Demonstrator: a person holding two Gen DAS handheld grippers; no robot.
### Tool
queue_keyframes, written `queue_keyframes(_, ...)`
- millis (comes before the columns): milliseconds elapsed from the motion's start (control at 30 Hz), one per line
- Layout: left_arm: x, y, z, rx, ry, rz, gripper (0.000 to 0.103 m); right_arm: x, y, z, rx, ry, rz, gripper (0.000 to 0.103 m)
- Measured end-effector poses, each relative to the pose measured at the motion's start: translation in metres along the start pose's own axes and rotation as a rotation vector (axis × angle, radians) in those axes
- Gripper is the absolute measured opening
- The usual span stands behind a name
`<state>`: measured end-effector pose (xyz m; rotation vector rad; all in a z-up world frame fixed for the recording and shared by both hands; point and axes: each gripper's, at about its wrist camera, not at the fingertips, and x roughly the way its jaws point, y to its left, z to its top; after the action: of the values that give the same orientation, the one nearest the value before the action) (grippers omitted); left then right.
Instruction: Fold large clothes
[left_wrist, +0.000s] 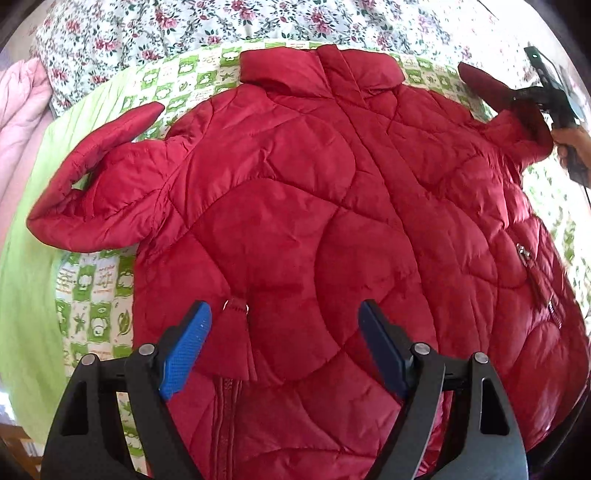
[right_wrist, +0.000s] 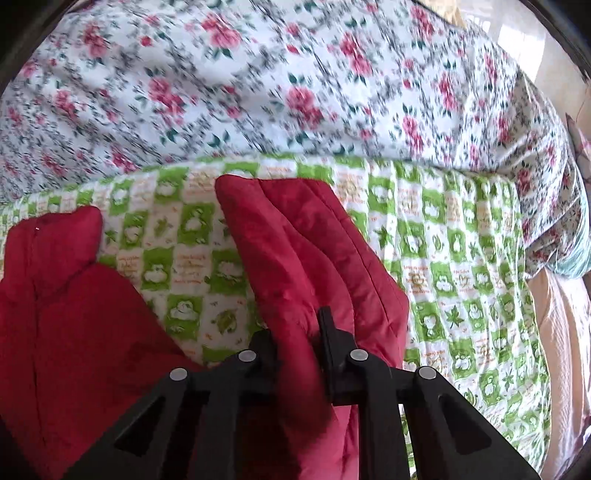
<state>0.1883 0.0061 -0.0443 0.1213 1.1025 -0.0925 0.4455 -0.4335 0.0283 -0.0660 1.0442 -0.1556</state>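
the red quilted jacket (left_wrist: 295, 221) lies spread front-up on the green checked sheet (left_wrist: 92, 325), collar toward the floral quilt (left_wrist: 184, 22), and everything below is placed against that jacket.

the right gripper (right_wrist: 299, 332) is clamped on the jacket's right sleeve (right_wrist: 295, 240) near the cuff end, the padded fabric bunched between its narrow jaws; the cuff stands up clear of the sheet. from the left wrist view the same sleeve (left_wrist: 491, 88) sticks up at the jacket's far right shoulder, with the person's hand (left_wrist: 572, 144) on the handle. the left gripper (left_wrist: 284, 332) hangs over the jacket's lower front, near the zip, jaws wide and holding nothing; its blue pads (left_wrist: 188, 343) are apart from the cloth as far as i can judge, though the fisheye makes that gap hard to read.

the step in hand looks like folding the right sleeve across the chest. to do it well, carry the sleeve low and flat over the jacket's front so the puffy filling doesn't roll, and let the crease fall along the shoulder seam. the left gripper could press the jacket's body down near the zip so the whole thing doesn't drag across the sheet. the other sleeve (left_wrist: 92, 177), curled at the jacket's left side, needs straightening before its own fold.
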Motion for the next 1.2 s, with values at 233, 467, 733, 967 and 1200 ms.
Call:
queue_keyframes(233, 0.002, 0.014, 0.001, -0.081, 0.0, -0.063, 0.082, -0.059, 0.054, -0.014, -0.052, -0.108, 0.203, 0.013)
queue_keyframes(467, -0.009, 0.025, -0.004, -0.13, -0.024, -0.138, 0.082, -0.113, 0.149, -0.054, -0.2, -0.146, 0.46, 0.013)
queue_keyframes(733, -0.017, 0.041, 0.003, -0.163, -0.058, -0.195, 0.082, -0.115, 0.25, -0.127, -0.399, -0.018, 0.608, 0.013)
queue_keyframes(967, 0.004, 0.052, 0.039, -0.163, -0.063, -0.278, 0.082, -0.103, 0.272, -0.158, -0.501, 0.055, 0.616, 0.034)
queue_keyframes(1200, 0.062, 0.041, 0.1, -0.151, 0.021, -0.355, 0.082, -0.091, 0.268, -0.167, -0.483, 0.108, 0.688, 0.061)
